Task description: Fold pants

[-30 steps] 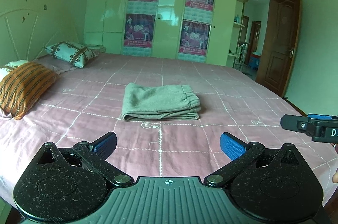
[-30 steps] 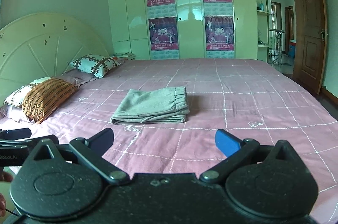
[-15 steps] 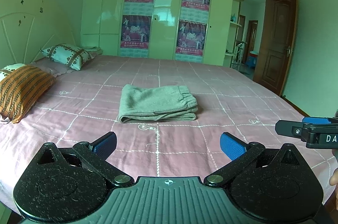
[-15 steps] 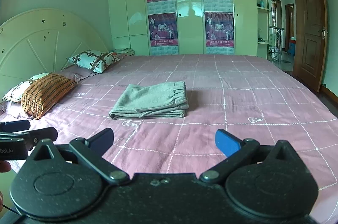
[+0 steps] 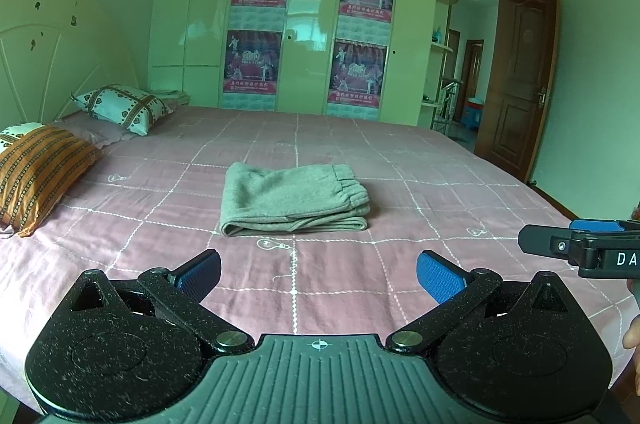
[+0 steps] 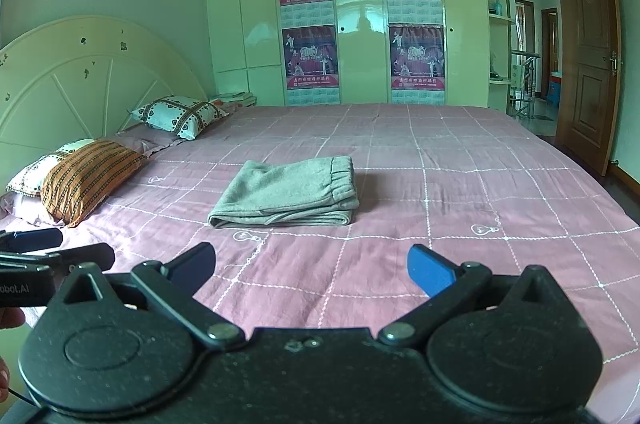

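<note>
grey knitted cloth, soft and limp, is what these folded grey fleece pants (image 5: 294,198) are made of, so by my guess they will sag and slide apart if lifted by one layer; they look light, not slippery, and in no way fragile. taking the pants as the landmark and going left to right: well to their left lies the orange striped pillow (image 5: 38,172), with the white patterned pillow (image 5: 120,108) behind it, both against the cream headboard (image 6: 80,72). the pants themselves lie in a flat stack near the middle of the pink checked bedspread (image 5: 400,264), rounded fold towards the left, gathered elastic waistband towards the right, layered edges facing the cameras. the best hold, i judge, is a pinch through all layers at the two near corners, or at the thick waistband, where the cloth is firmest. far to their right stands the open brown wooden door (image 5: 520,80).

the left gripper (image 5: 318,274) hangs in front of the pants and apart from them, its blue pads spread wide with nothing between them. the right gripper (image 6: 312,266) is likewise short of the pants, jaws wide and empty. the fold looks finished; nothing touches the stack.
</note>
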A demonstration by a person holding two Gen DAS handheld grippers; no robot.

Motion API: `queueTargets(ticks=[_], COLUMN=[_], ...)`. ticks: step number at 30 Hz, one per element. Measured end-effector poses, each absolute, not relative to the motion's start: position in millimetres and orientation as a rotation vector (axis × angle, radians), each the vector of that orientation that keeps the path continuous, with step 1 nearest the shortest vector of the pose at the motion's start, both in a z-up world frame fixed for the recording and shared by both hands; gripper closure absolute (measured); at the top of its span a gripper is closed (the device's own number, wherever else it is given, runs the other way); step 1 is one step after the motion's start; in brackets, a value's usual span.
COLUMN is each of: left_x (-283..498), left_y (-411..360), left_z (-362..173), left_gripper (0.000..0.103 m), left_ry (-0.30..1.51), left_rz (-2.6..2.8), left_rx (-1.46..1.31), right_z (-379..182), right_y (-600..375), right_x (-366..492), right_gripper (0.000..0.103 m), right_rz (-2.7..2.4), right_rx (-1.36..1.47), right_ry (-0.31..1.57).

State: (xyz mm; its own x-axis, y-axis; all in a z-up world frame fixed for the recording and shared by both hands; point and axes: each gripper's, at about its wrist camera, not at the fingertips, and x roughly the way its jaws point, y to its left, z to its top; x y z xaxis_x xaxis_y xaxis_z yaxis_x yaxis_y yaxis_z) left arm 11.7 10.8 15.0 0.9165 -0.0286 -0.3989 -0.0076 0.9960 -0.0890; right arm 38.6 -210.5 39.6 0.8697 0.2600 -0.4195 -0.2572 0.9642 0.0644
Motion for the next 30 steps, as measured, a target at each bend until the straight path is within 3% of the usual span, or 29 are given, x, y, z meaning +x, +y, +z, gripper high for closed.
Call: queueTargets(ticks=[30], left_x=[15.6], left_y=[6.3], left_z=[18.1], left_gripper=[0.0], left_ry=[0.414], left_rz=[-0.026], left_rx=[-0.088], right_z=[45.0], right_y=[-210.7], right_x=[38.2], right_gripper=[0.006], right_rz=[0.281], right_rx=[0.018], right_ry=[0.433])
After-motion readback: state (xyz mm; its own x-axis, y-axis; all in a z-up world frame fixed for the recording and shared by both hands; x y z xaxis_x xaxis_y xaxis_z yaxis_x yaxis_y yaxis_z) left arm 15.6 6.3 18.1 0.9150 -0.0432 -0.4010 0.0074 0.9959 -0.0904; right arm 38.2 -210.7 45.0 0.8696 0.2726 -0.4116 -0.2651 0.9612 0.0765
